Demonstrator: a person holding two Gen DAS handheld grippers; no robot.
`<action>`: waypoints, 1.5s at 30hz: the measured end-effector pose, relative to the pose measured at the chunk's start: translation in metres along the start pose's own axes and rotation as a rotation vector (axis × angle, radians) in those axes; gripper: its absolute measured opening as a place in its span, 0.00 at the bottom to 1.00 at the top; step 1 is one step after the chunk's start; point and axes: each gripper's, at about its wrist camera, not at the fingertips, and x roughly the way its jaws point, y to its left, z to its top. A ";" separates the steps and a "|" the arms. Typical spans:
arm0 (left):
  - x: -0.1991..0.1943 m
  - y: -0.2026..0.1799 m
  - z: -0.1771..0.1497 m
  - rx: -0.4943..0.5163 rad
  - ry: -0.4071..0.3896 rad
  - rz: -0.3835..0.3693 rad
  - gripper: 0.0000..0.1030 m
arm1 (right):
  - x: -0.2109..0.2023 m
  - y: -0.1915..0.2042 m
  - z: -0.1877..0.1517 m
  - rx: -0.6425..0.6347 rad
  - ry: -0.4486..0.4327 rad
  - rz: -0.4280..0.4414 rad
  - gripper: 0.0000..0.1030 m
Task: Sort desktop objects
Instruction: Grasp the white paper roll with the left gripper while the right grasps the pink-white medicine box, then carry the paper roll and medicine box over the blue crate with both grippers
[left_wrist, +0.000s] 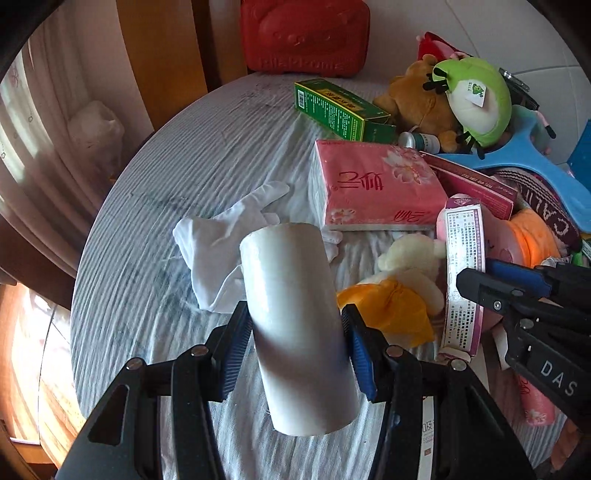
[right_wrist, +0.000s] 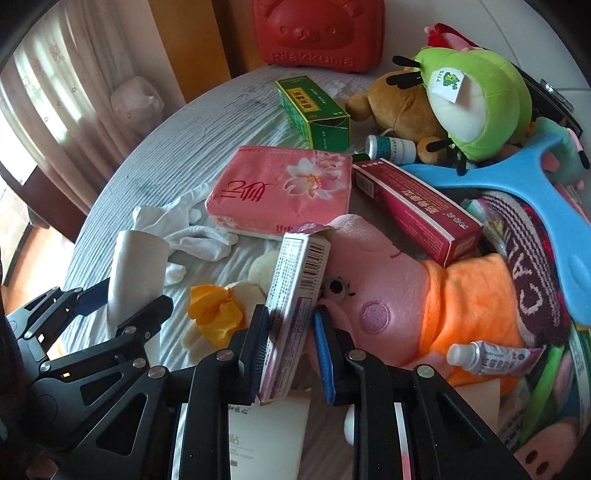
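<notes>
1. My left tongs (left_wrist: 297, 338) are gripping a white paper roll (left_wrist: 295, 325) by its sides, holding it tilted above the tabletop (left_wrist: 166, 147).
2. My right tongs (right_wrist: 291, 350) are pinching a pink-and-white carton (right_wrist: 295, 295), its far end leaning on a pink plush toy (right_wrist: 388, 280).
3. White gloves (left_wrist: 218, 243) are lying just past the roll.
4. A pink tissue pack (right_wrist: 280, 188) is sitting beyond them.
5. A green box (right_wrist: 314, 107) and red case (right_wrist: 317, 33) are resting farthest back.
</notes>
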 end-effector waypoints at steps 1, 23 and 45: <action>-0.002 -0.001 0.001 0.004 -0.004 -0.002 0.48 | -0.003 0.000 0.000 -0.002 -0.008 0.000 0.22; -0.112 -0.078 0.032 0.124 -0.276 -0.076 0.48 | -0.140 -0.033 -0.006 -0.005 -0.347 -0.059 0.19; -0.266 -0.419 0.041 0.538 -0.558 -0.459 0.48 | -0.408 -0.269 -0.144 0.321 -0.757 -0.567 0.19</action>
